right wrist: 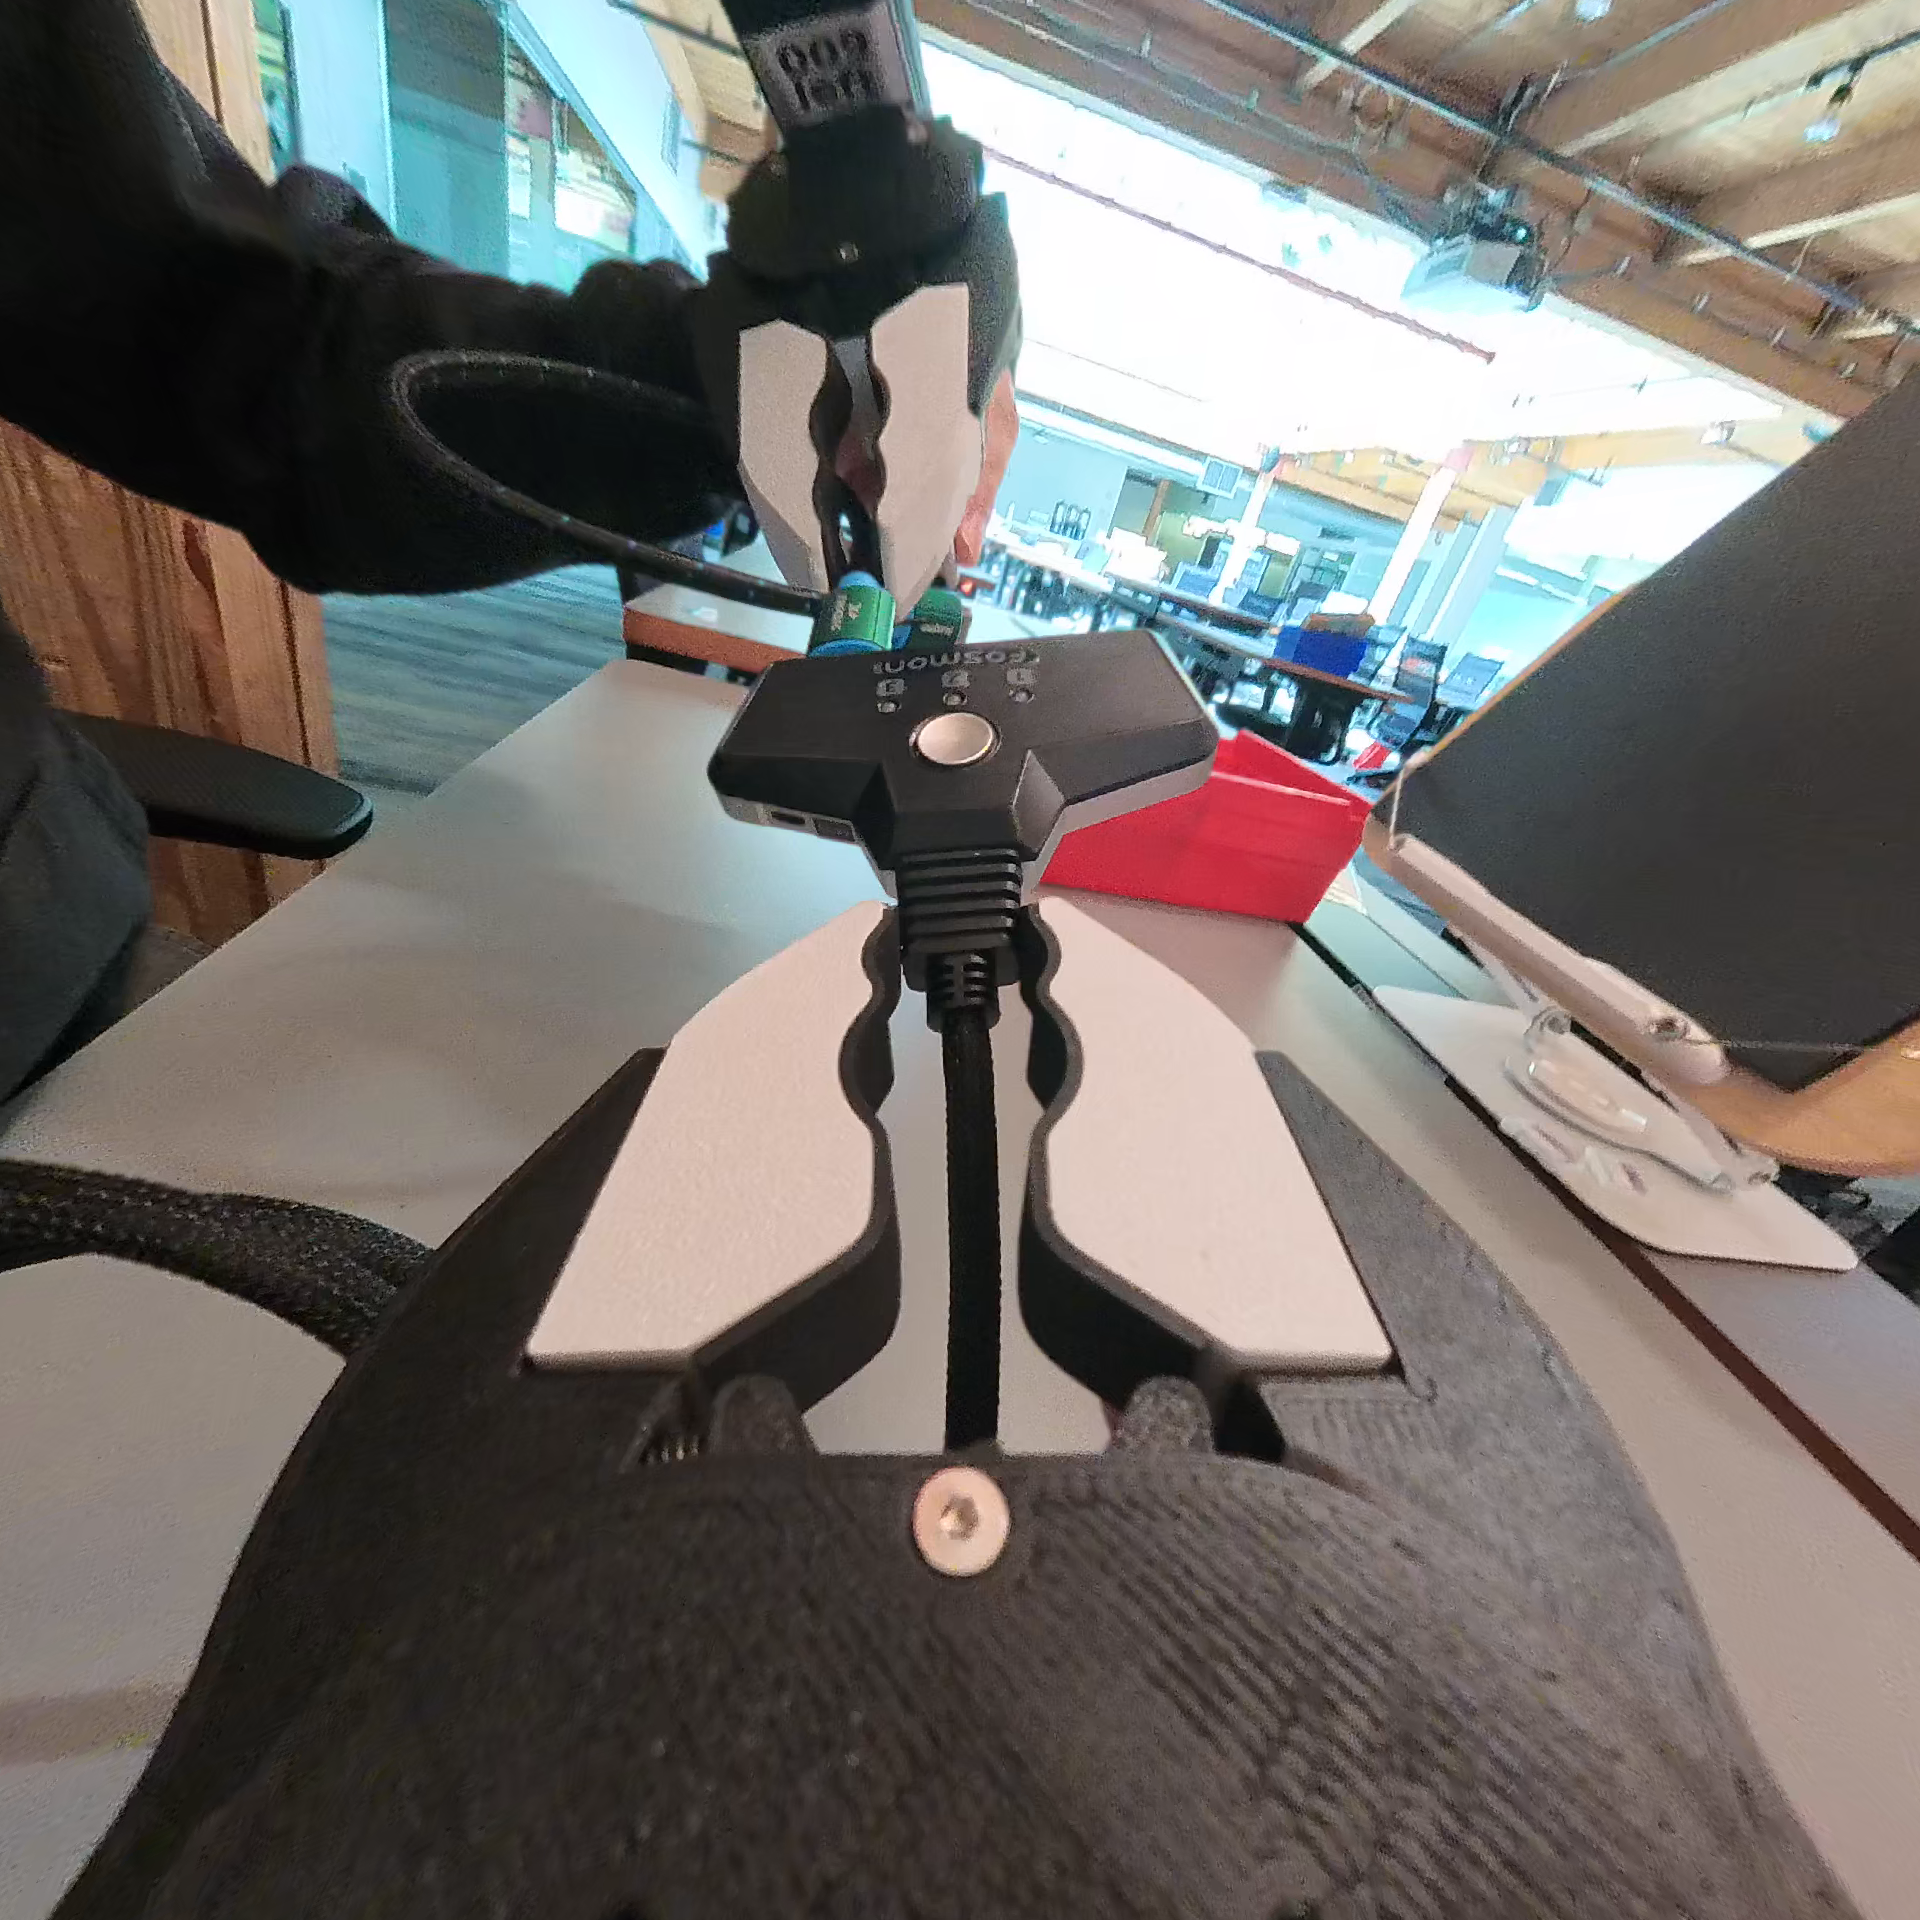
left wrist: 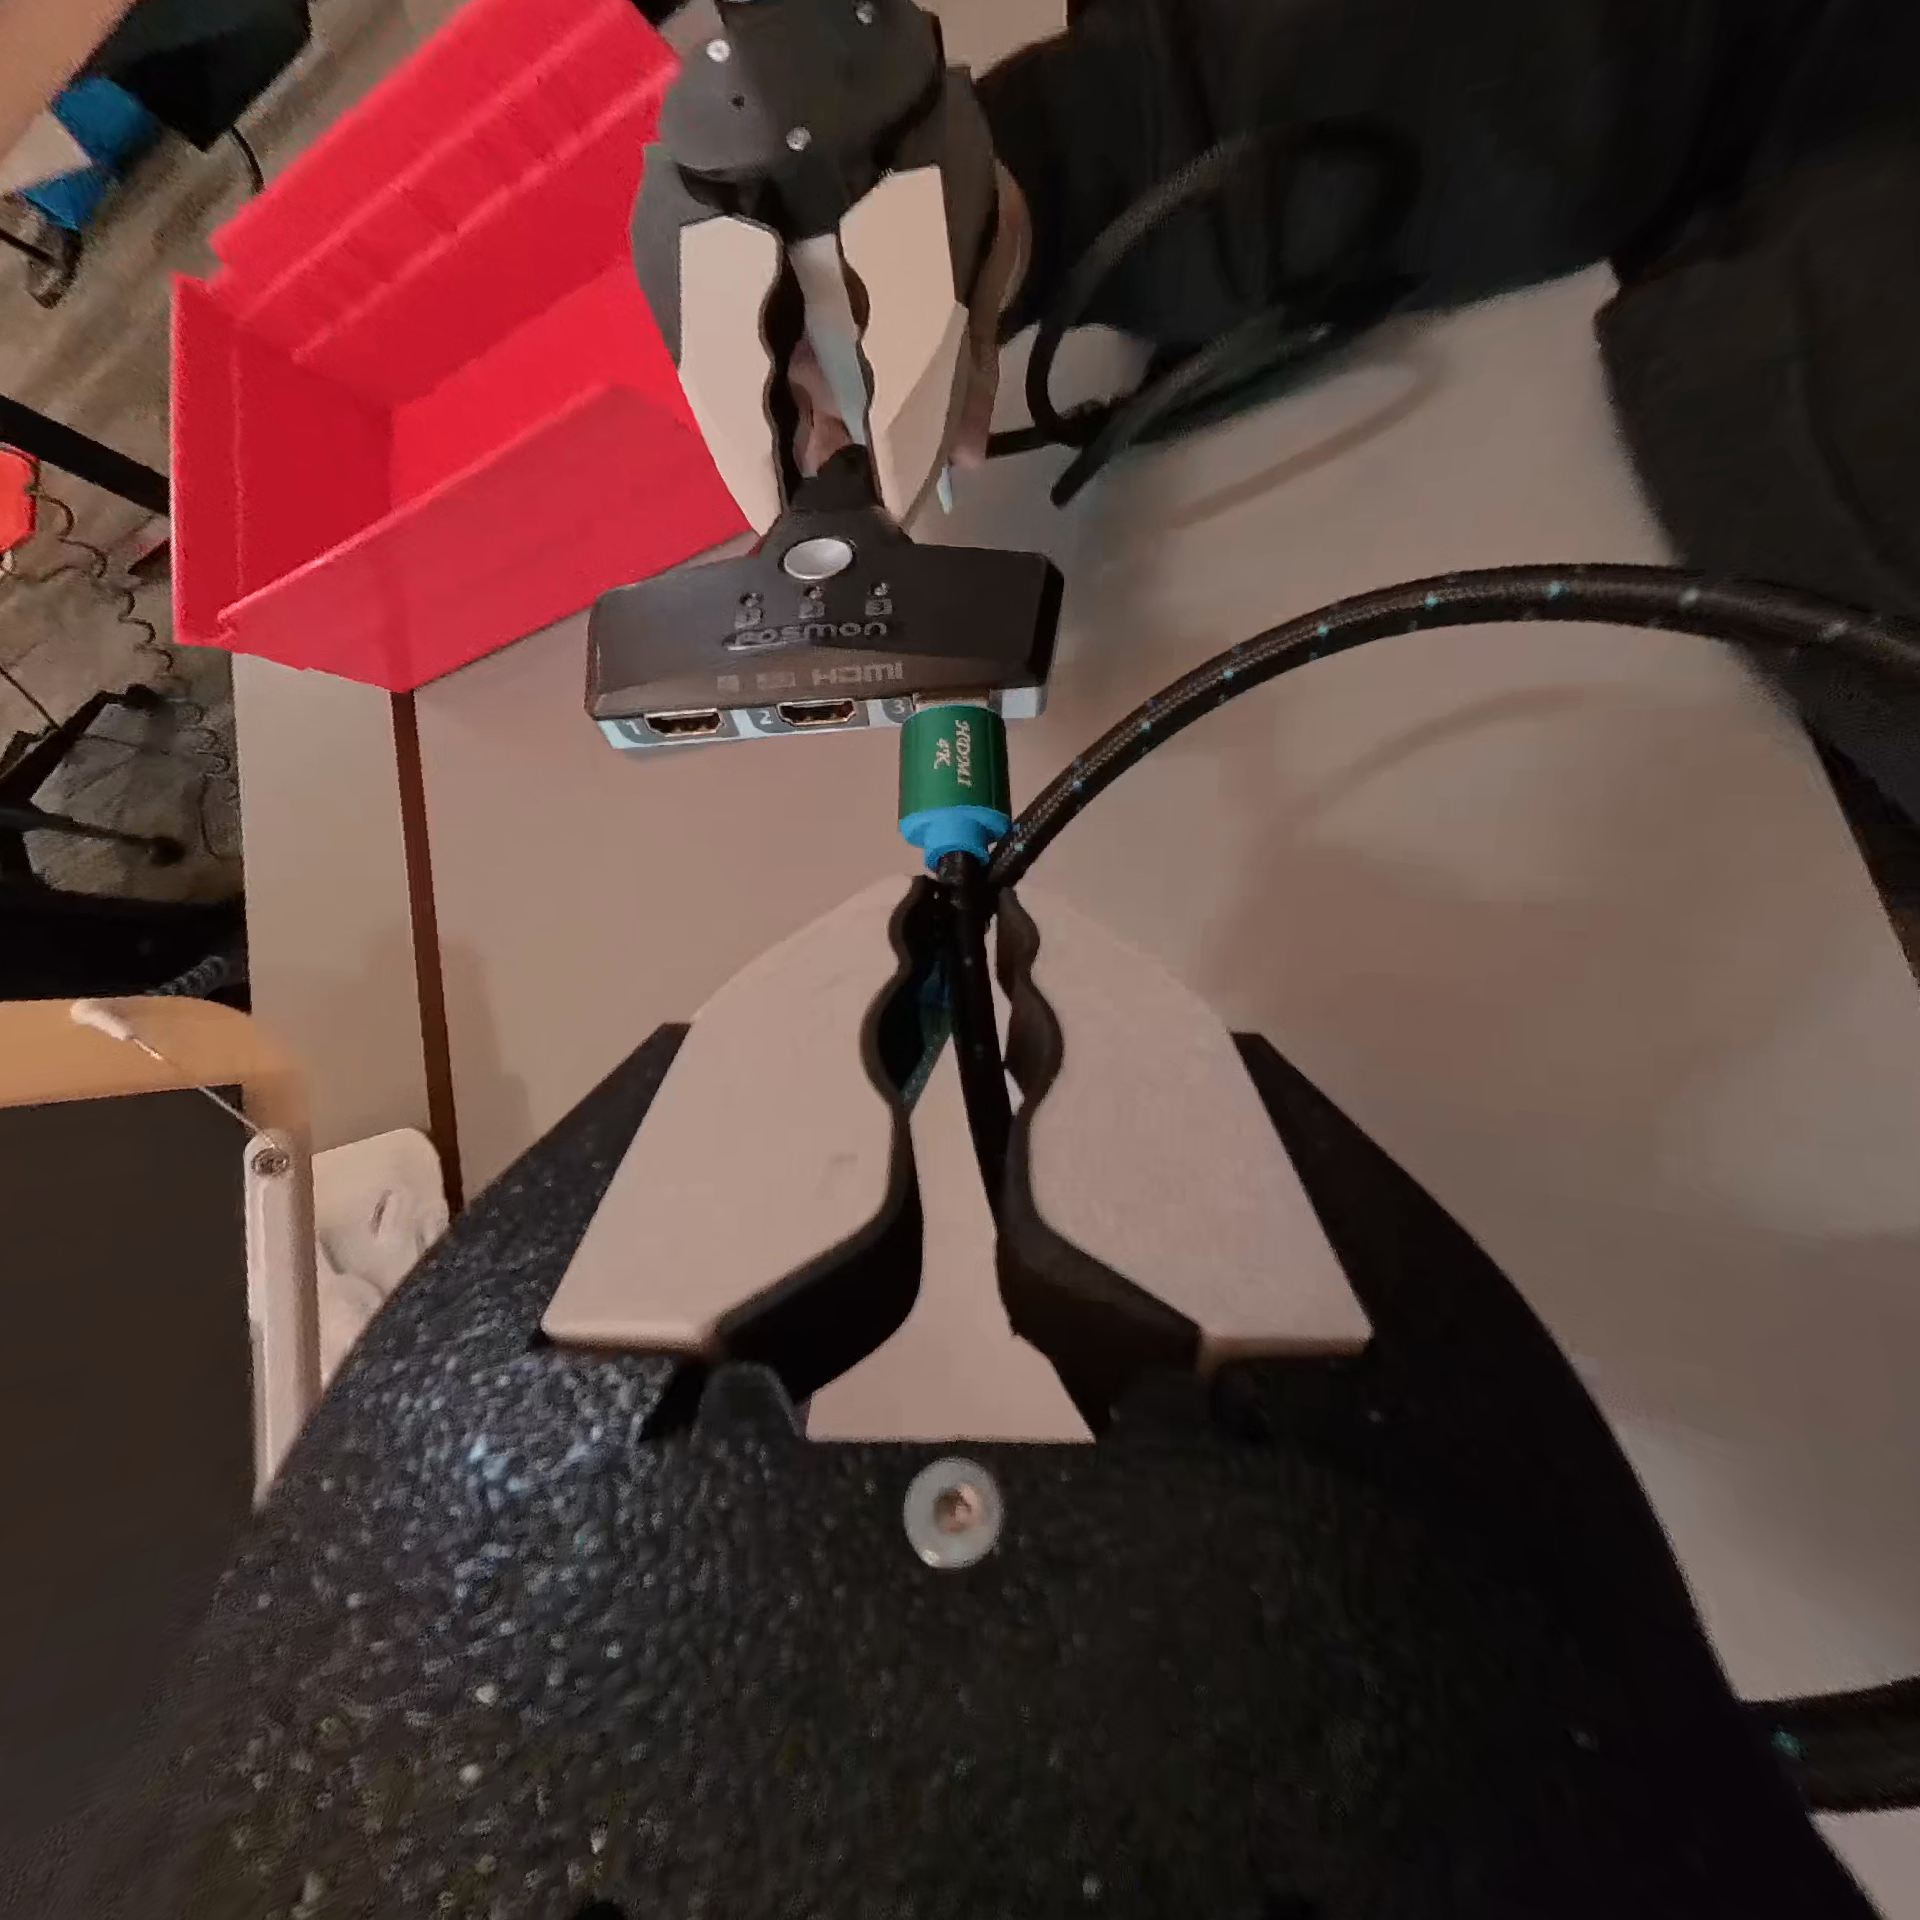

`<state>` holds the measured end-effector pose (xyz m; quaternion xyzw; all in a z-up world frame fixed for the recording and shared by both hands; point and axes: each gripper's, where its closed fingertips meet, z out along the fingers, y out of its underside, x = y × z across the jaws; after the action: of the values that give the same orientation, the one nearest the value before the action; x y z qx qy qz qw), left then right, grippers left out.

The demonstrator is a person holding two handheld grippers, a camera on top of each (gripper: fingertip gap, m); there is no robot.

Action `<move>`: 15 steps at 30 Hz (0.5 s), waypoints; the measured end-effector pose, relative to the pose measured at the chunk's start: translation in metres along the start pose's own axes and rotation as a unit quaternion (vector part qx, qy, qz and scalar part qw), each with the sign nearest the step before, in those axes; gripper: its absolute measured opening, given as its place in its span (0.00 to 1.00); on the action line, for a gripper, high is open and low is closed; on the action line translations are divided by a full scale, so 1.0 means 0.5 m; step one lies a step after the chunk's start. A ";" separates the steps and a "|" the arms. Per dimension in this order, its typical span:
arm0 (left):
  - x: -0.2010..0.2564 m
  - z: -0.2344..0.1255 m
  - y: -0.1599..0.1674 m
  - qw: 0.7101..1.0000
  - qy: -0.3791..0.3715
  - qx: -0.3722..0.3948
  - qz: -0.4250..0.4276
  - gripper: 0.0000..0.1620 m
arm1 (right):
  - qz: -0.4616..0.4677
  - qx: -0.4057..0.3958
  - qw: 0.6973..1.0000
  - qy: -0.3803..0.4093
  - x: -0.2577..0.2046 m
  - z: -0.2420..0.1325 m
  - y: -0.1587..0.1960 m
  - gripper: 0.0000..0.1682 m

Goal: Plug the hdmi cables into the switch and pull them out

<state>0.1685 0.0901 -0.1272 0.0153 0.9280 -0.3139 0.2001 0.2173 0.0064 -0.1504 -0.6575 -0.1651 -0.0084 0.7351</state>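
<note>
Black flat HDMI switch [left wrist: 821, 634] hovers above the pale desk [left wrist: 1351, 1039], its ribbed tail pinched by the right tongs [right wrist: 961, 935]; left tongs [left wrist: 961, 904] pinch the braided cable behind the green plug [left wrist: 948, 771] seated in its rightmost port.

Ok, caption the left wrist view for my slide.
Left claw grips the cable behind a green plug seated in the switch.

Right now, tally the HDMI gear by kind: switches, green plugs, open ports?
HDMI switch: 1
Green plugs: 2, one in the switch's right-hand port, the other showing only in the right wrist view
Open ports: 2
Total: 5
</note>
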 end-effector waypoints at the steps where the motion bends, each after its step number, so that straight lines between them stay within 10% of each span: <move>1: -0.001 -0.003 0.000 1.000 0.000 0.012 -0.006 0.07 | -0.006 0.005 1.000 0.004 0.000 0.001 -0.005 0.13; 15: 0.007 -0.003 -0.001 0.973 0.002 0.187 -0.136 0.07 | 0.012 0.074 0.997 0.009 0.002 -0.002 -0.034 0.13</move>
<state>0.1645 0.0902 -0.1274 -0.0732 0.8466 -0.5060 0.1477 0.2146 0.0032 -0.1336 -0.6032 -0.1504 0.0063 0.7833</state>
